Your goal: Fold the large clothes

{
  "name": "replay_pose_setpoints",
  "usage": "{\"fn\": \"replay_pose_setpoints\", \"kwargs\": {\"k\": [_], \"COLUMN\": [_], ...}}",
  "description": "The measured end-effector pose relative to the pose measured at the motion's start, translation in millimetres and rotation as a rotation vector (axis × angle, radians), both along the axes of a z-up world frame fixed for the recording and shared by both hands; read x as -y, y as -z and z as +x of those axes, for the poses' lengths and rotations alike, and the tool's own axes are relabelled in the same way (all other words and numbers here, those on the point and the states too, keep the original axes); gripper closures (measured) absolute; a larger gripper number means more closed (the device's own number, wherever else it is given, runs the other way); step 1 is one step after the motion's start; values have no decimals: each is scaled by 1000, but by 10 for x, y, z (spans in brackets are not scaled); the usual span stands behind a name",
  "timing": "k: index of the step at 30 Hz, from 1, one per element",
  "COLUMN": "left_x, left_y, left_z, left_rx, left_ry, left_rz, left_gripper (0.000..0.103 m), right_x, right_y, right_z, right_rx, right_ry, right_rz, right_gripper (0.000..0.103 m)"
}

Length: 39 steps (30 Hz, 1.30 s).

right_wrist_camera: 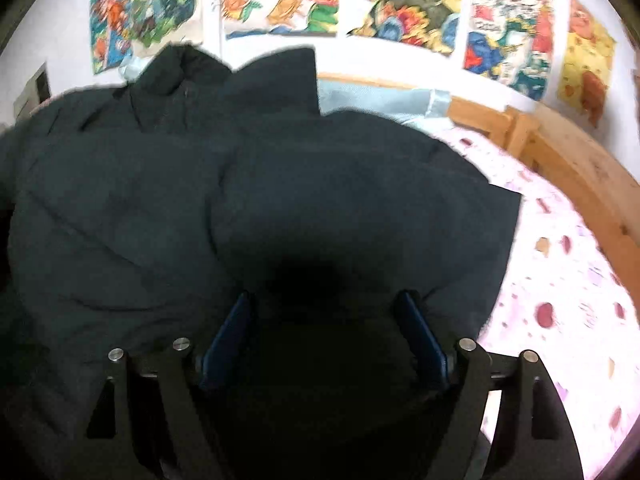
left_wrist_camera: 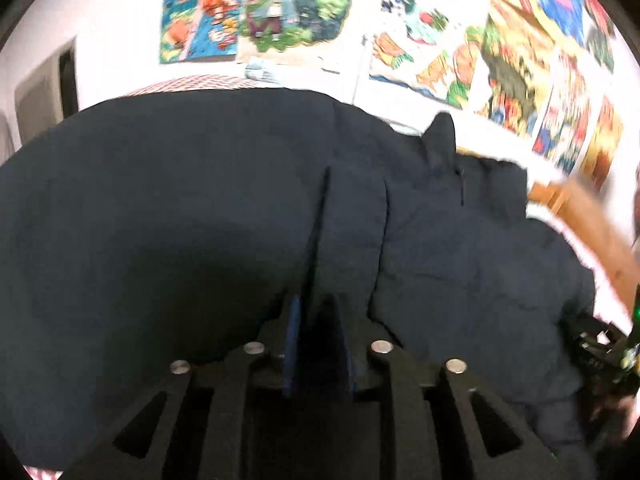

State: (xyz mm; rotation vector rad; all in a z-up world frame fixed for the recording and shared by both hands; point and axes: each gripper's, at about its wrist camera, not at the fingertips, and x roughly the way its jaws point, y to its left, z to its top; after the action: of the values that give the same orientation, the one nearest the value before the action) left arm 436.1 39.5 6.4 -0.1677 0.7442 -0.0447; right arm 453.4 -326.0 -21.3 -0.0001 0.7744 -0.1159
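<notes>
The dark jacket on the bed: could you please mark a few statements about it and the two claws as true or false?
1. The left claw is shut on a fold of the dark jacket. True.
2. The right claw is shut. False: its fingers stand wide apart over the jacket.
3. The jacket lies on a bare wooden floor. False: it lies on a bed with a pink patterned sheet.
4. Colourful posters hang on the wall behind the bed. True.
5. A wooden bed frame runs along the sheet's far edge. True.
</notes>
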Motion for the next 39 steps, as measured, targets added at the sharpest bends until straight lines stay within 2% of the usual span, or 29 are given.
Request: {"fn": "replay_pose_setpoints", "kwargs": {"k": [1, 3, 5, 6, 8, 11, 16, 20, 24, 27, 29, 30, 32, 35, 39], "left_x": [-61, -223, -413, -497, -686, -950, -1482, -1867, -2205, -2397, -2425, -2421, -2373, -2211, -1798], "left_y": [-36, -129, -217, -239, -266, -244, -203, -166, -117, -139, -212, -250, -368, -650, -1116], "left_z": [-58, -255, -509, -617, -833, -1084, -1492, -1687, -1666, -1675, -1624, -1621, -1601, -1543, -1378], "left_rx": [0, 15, 54, 68, 56, 39, 78, 133, 152, 192, 213, 210, 205, 253, 358], "left_ry": [-10, -33, -75, -101, -148, -236, -444, -592, -628, -666, -670, -669, -675, -631, -497], "left_rz": [-21, -80, -149, -179, -233, -267, -338, -411, -486, -533, -530, -511, -411, -269, -95], "left_gripper": [72, 54, 12, 7, 6, 6, 6, 6, 6, 10, 42, 49, 76, 89, 93], "right_x": [-38, -166, -404, -522, -778, -1146, -1686, -2061, -2308, -2334, -2278, -2248, -2170, -2002, -1691], "right_y": [-91, -257, -419, -460, -509, -466, -321, -222, -84, 37, 56, 26, -91, -260, -458], "right_z": [-48, -95, -74, -71, -35, 73, 222, 397, 538, 559, 540, 522, 417, 235, 24], "right_rx": [26, 59, 74, 80, 88, 68, 62, 46, 30, 2, -7, -6, 17, 48, 77], "right_ry": [-3, -48, -128, -162, -227, -303, -369, -375, -384, -386, -380, -379, -373, -365, -338], "right_rz": [39, 112, 128, 118, 99, 85, 43, 11, -65, -74, -34, -18, 19, 80, 90], "right_gripper": [17, 15, 15, 15, 14, 11, 8, 8, 5, 2, 2, 2, 3, 3, 3]}}
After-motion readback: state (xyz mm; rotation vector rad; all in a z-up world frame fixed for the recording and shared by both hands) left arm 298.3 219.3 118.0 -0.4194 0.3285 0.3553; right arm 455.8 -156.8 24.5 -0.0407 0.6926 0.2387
